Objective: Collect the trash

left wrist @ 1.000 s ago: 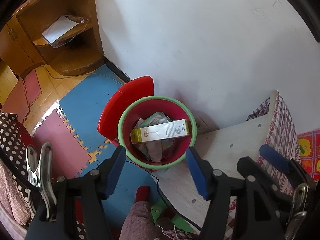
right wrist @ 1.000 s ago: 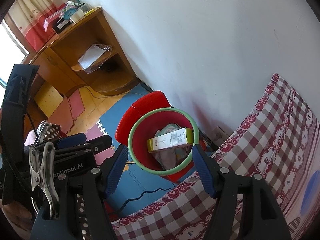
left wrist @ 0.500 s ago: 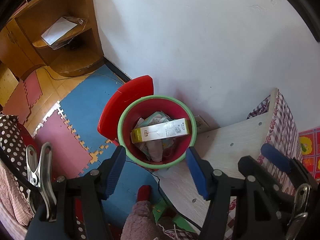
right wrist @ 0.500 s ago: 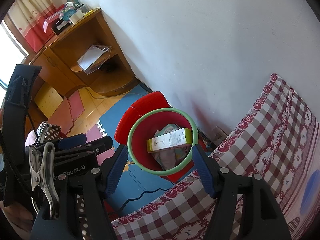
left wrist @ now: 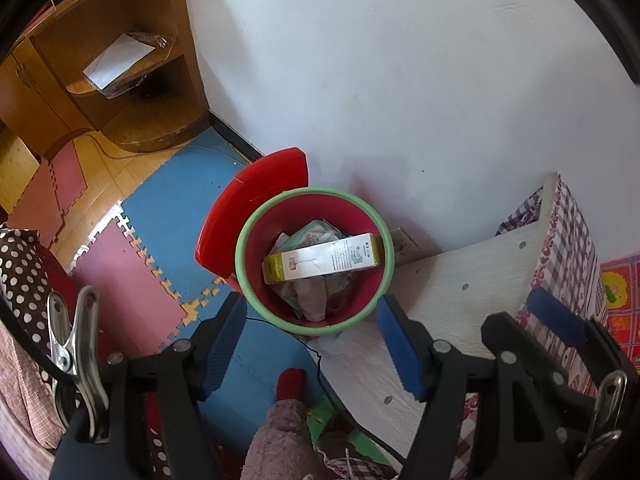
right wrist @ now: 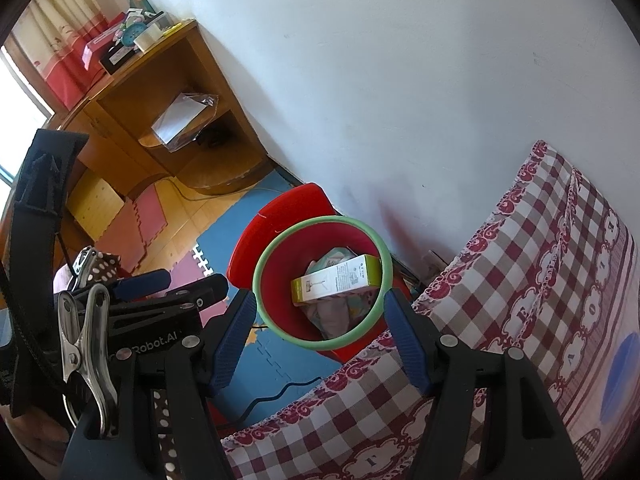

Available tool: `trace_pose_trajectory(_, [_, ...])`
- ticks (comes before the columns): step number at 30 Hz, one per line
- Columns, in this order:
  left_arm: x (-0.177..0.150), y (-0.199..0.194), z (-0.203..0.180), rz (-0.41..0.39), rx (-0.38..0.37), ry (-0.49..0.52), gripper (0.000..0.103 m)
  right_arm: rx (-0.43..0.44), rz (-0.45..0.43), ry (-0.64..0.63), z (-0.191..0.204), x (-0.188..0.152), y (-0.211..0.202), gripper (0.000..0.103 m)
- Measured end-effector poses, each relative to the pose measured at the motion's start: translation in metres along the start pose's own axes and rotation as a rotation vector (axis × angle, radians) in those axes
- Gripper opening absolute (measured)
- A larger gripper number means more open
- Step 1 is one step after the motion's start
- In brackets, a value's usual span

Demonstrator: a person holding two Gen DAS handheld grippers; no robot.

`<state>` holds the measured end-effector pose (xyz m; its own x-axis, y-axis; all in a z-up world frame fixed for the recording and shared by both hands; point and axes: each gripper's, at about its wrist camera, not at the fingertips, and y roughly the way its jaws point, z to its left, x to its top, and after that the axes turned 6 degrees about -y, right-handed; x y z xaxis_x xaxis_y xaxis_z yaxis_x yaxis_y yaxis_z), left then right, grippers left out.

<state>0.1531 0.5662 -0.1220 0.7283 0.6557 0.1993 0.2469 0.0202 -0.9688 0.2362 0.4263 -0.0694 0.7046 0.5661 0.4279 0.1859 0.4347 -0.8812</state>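
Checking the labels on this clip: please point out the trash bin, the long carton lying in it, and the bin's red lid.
trash bin [left wrist: 240,264]: left wrist view, on its green rim, left side.
carton [left wrist: 320,262]: left wrist view, middle of its white face.
red lid [left wrist: 260,188]: left wrist view, middle of its upper surface.

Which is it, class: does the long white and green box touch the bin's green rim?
Touching. In the right wrist view the box has its green end resting against the inside of the rim; the left wrist view agrees.

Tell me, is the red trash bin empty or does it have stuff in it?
It has stuff in it. Inside the red trash bin a long white and yellow box lies across crumpled paper and wrappers. Its red lid stands open.
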Motion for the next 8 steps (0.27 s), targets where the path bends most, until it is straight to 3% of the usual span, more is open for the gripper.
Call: trace_pose_trajectory(8, [0.0022,-0.0013,0.0007,0.006,-0.012,0.015,0.072,-0.011,-0.004,0.004,0.0036,0.0012,-0.0026,0.069])
